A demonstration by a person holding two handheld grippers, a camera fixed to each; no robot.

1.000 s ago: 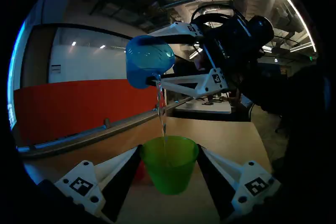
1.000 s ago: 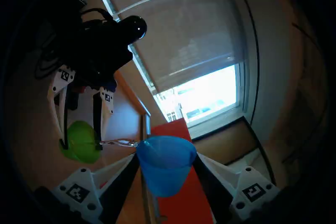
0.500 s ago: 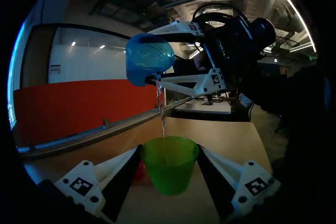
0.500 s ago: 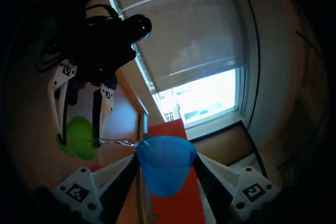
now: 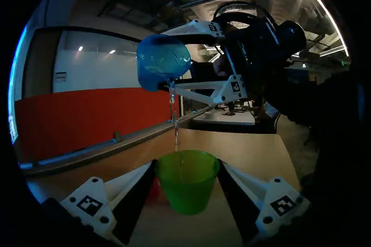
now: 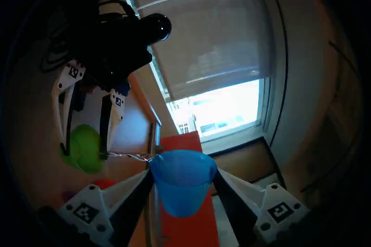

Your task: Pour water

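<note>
The right gripper (image 6: 183, 174) holds a tipped blue cup (image 6: 182, 193); water (image 5: 173, 108) falls into a green cup (image 5: 187, 186) the left gripper (image 5: 186, 166) holds. Red wall (image 5: 83, 117) behind.

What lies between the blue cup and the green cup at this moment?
A thin stream of water falls from the blue cup into the green cup, seen in the left gripper view.

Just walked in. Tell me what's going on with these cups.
A person is working two handheld grippers at a wooden table. The right gripper grips a blue cup, tipped so a thin stream of water runs from its rim into a green cup, which the left gripper holds upright below. The pour is under way; how full the green cup is cannot be told.
</note>
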